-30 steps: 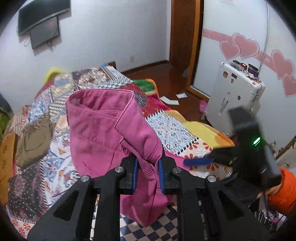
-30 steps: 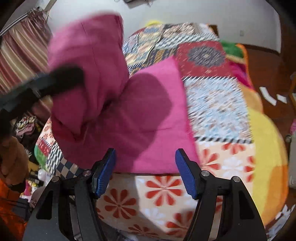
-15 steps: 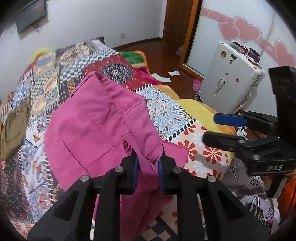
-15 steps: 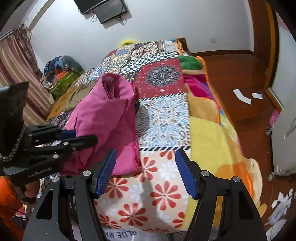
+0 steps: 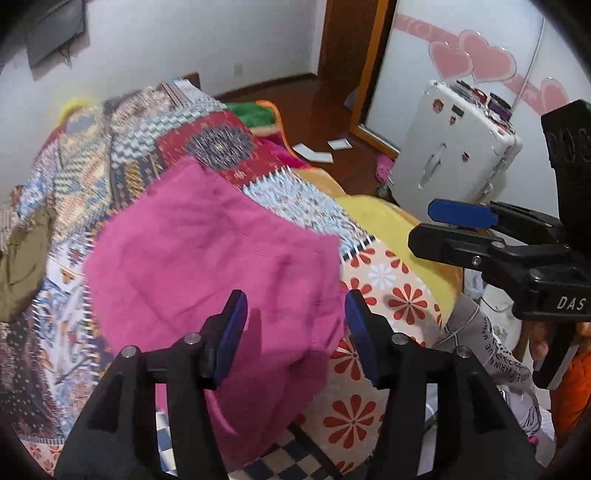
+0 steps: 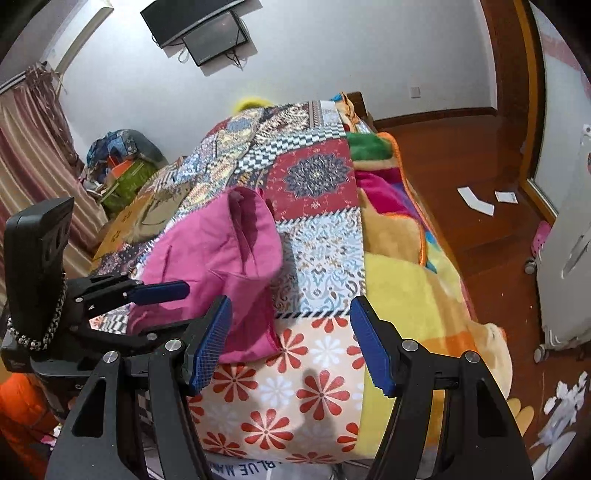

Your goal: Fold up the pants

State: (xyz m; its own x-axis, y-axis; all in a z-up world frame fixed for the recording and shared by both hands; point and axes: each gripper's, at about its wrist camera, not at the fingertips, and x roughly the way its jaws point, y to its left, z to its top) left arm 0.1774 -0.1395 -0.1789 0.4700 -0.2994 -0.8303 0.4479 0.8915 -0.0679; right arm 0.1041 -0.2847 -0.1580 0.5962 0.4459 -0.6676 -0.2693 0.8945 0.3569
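Motion blur smears the pants [image 5: 207, 258], perhaps hiding folds

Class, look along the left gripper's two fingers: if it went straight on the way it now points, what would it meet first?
Most likely the pink pants lying on the patchwork bedspread. The left gripper points down at them, its jaws opening with the cloth just beyond and not pinched. Depth is unclear, so how soon is uncertain.

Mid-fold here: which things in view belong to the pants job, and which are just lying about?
Part of the job:
- pink pants, lying on the patchwork quilt
- left gripper, jaws opening, not pressing on the cloth
- right gripper, open and empty

Just lying about:
- white suitcase
- papers on the floor
- olive garment
- wall screen
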